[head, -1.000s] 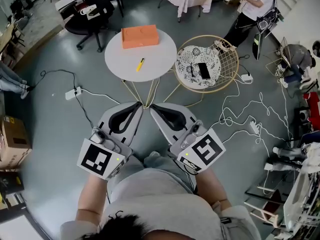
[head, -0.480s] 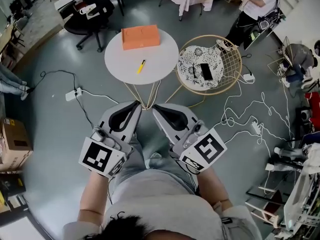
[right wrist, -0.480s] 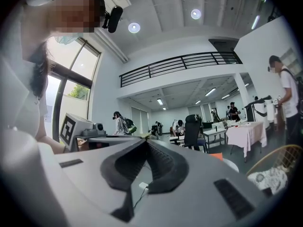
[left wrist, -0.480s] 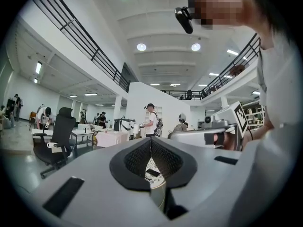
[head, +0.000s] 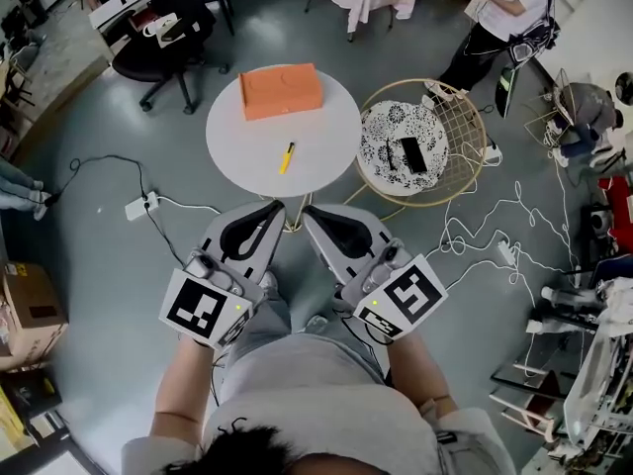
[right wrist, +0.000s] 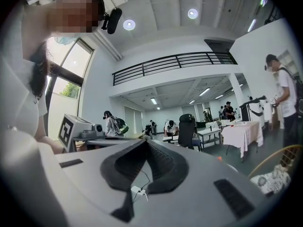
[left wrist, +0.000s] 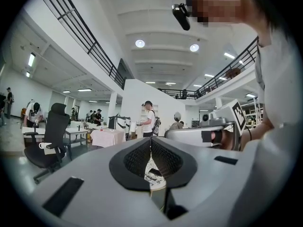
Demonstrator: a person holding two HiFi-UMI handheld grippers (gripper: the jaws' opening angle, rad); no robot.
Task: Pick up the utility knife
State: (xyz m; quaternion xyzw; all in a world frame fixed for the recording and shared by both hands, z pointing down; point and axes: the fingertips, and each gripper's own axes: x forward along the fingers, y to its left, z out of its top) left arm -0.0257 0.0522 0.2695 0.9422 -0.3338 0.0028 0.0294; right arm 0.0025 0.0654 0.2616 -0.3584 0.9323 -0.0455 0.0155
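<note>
A yellow utility knife lies on the near half of a round white table, in front of an orange box. My left gripper and right gripper are held side by side just short of the table's near edge, both pointing toward it. Each is shut with nothing between its jaws. In the left gripper view the left gripper points out over the room, and so does the right gripper in its own view. The knife shows in neither gripper view.
Right of the table stands a round wire basket chair with a patterned cushion and a black phone. A power strip and cables lie on the floor at left, more cables at right. An office chair stands behind the table.
The table, knife and basket chair have slid lower and nearer in the head view as I moved forward. Both grippers stay shut and keep their pose.
</note>
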